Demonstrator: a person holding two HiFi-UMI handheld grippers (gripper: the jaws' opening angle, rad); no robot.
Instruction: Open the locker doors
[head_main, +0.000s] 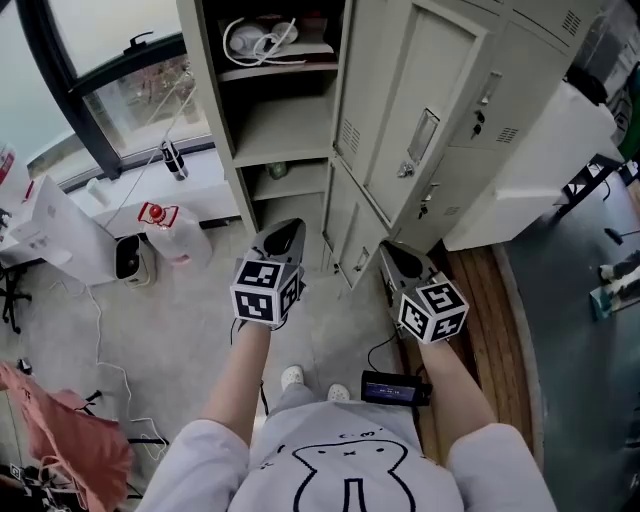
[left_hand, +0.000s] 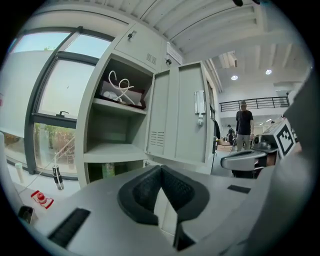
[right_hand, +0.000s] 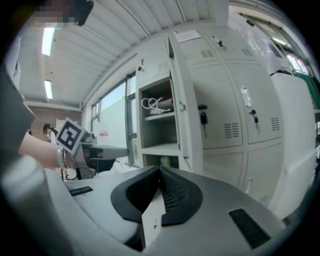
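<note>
**Empty-handed between steps**

The left claw (left_hand: 161, 169) and right claw (right_hand: 160, 171) are each pinched shut on nothing. Just ahead, the upper locker door (head_main: 425, 120) stands swung wide. Likely next: a closed neighbouring door (right_hand: 217, 105) to their right, calling for parted jaws at its latch.

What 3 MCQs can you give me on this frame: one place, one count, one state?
1. Where is the white cable?
A) on the top shelf of the open locker
B) in a bucket
C) on a hook

2. How many claws show in the head view?
A) one
B) two
C) three

3. How do the right claw jaws stand?
A) together, empty
B) wide apart
C) shut on a handle

Key:
1 A, the cable lies coiled on the top shelf.
2 B, the left claw and the right claw both show.
3 A, the jaws meet with nothing between them.
</note>
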